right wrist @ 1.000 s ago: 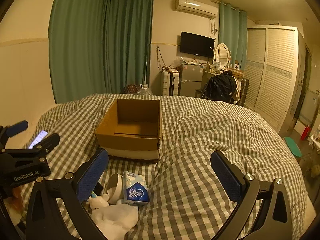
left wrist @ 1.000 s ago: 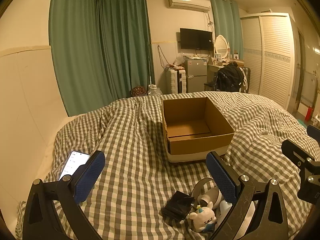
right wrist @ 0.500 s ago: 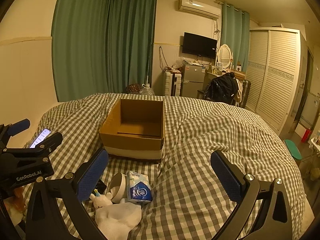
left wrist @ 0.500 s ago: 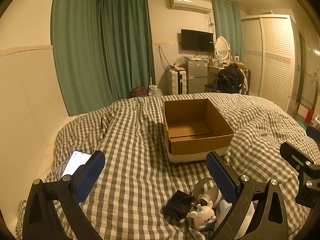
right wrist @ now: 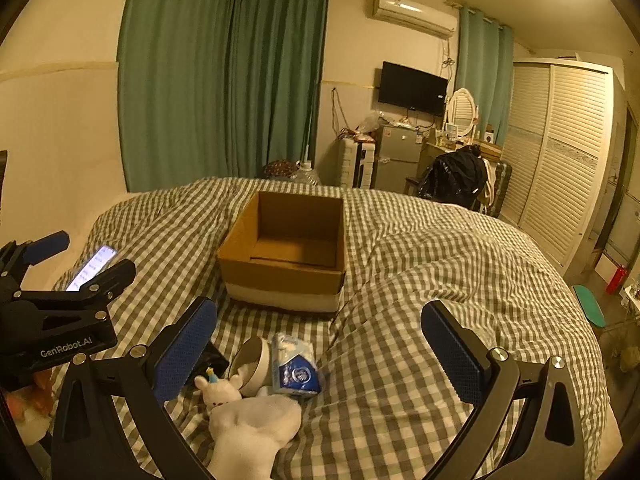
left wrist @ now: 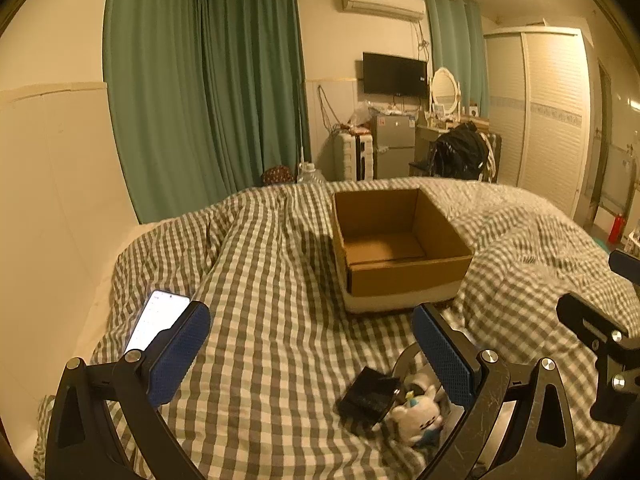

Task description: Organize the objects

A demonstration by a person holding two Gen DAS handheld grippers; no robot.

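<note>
While we hold both tools over the bed [left wrist: 280, 280], nothing is grasped yet.
Left hand-held gripper [left wrist: 312, 354]: released, jaws spread wide, empty, above the bedding left of the pile.
Right hand-held gripper [right wrist: 320, 346]: released too, empty, with the pile at its lower left.
Box [right wrist: 286, 252]: open, empty cardboard, resting on the bed beyond the pile; we judge it the place for the things.
Pile: a plush [right wrist: 218, 390], a cup [right wrist: 252, 364] on its side, a tissue pack [right wrist: 294, 364], a white cloth [right wrist: 250, 432] and a dark wallet [left wrist: 368, 396], all touching or just beside one another near us.
Handling, as we judge: plush and cloth are soft and light, so pinch the bulk; the tissue pack is light, with a slippery wrapper, best taken across its narrow sides; the cup looks stiff and perhaps fragile, so grip its rim wall gently.
Phone [left wrist: 156, 318]: lit, on the bed, well apart to the left.
</note>
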